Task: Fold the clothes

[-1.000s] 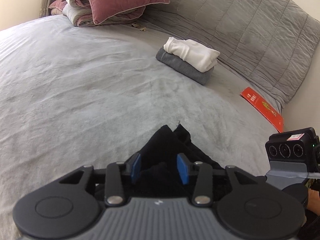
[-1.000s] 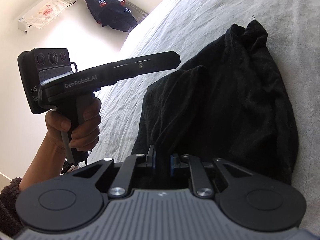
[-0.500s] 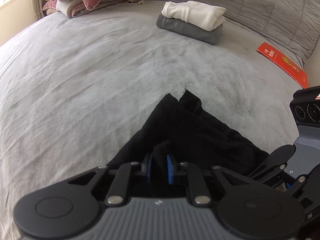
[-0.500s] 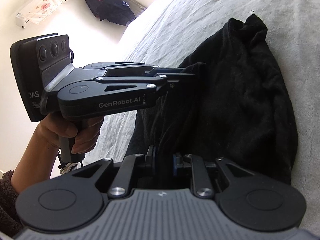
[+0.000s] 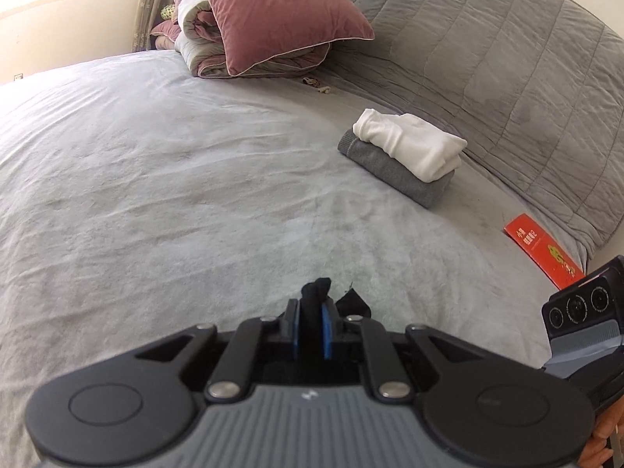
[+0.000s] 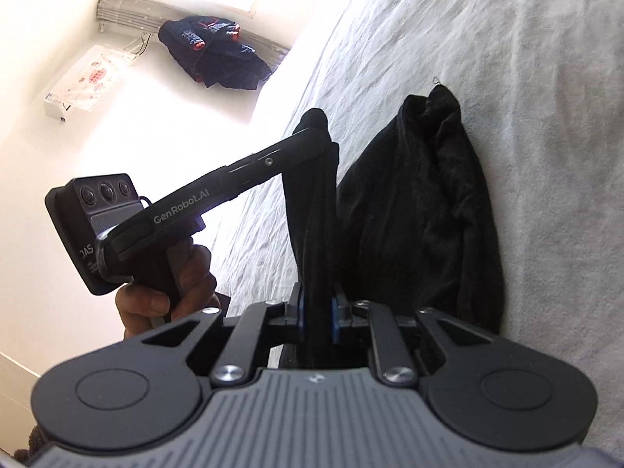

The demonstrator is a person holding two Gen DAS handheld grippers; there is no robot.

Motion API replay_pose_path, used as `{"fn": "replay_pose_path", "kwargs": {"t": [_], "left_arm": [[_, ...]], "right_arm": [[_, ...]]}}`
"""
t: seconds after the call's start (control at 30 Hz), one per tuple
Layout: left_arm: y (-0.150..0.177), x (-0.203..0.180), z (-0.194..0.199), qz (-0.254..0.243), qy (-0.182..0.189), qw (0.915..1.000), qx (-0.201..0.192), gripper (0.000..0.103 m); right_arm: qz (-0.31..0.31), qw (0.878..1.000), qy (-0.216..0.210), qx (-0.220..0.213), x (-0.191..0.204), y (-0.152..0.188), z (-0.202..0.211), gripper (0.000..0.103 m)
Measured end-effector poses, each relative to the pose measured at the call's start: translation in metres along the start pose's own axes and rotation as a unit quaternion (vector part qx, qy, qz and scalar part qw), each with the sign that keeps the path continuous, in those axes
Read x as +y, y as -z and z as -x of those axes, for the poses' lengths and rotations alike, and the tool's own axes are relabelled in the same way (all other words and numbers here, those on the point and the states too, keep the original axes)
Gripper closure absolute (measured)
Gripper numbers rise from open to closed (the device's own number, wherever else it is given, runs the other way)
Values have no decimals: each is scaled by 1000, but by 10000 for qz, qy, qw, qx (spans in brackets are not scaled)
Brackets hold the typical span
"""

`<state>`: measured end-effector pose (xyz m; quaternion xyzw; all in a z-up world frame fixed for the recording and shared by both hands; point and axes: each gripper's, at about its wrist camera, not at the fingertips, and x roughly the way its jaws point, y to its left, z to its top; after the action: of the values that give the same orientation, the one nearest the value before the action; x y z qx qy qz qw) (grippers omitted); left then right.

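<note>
Right wrist view: black garment point(image 6: 421, 210) pinched in both tools' blue pads point(image 6: 300, 314)

Left gripper point(image 5: 311, 323) clamped on black garment point(image 5: 316, 292); folded white-on-grey stack point(image 5: 405, 158) ahead-right on bed point(image 5: 156, 195); red envelope point(image 5: 544, 249) far right.

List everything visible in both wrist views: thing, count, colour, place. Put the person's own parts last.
black garment: one, black, on the bed, an edge lifted by both grippers
bed cover: one, pale grey, under everything
folded clothes: two, white on top of grey, near the headboard
headboard: one, grey quilted, far side
pillow: one, dusty pink, on a rolled quilt
quilt: one, grey and pink, far corner
red packet: one, red, bed's right edge
dark clothes: one heap, navy with red, by the window
left gripper: shut on black garment
right gripper: jaws closing on black garment
hand: one, holding the left gripper's handle
</note>
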<state>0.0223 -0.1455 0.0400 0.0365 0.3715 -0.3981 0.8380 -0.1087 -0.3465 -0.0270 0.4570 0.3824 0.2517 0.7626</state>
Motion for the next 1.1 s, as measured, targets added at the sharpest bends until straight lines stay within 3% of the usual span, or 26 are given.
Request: {"fn": "replay_pose_path", "kwargs": {"t": [0.23, 0.4, 0.5, 0.6, 0.67, 0.8, 0.87, 0.93, 1.0, 1.1], "left_arm": [[0, -6, -34, 325, -60, 9994, 141, 92], [4, -11, -47, 314, -112, 9992, 222, 91], [6, -13, -51, 267, -169, 9992, 245, 87], [6, -13, -47, 324, -142, 9993, 115, 74], [6, -11, -39, 401, -156, 9991, -10, 66], [9, -3, -13, 541, -242, 9979, -246, 65], [17, 2, 5, 601, -367, 9969, -364, 63], [27, 5, 20, 666, -536, 9953, -449, 63], [41, 10, 36, 775, -674, 9932, -547, 63], [62, 15, 52, 969, -589, 9912, -684, 63]], "right_arm": [[-615, 9974, 362, -42, -18, 0, 26, 86], [-586, 9974, 404, -98, -14, 4, 36, 92], [-637, 9966, 490, -180, -13, 3, 38, 93], [-641, 9953, 695, -211, -12, 2, 43, 93], [-567, 9946, 824, -278, -8, 0, 44, 87], [-422, 9937, 884, -548, 0, -2, 46, 85], [-280, 9928, 979, -638, 6, -2, 45, 80], [-43, 9902, 1186, -730, 11, -2, 36, 60], [89, 9882, 1308, -794, 13, -1, 27, 60], [246, 9855, 1413, -904, 17, -1, 12, 61]]}}
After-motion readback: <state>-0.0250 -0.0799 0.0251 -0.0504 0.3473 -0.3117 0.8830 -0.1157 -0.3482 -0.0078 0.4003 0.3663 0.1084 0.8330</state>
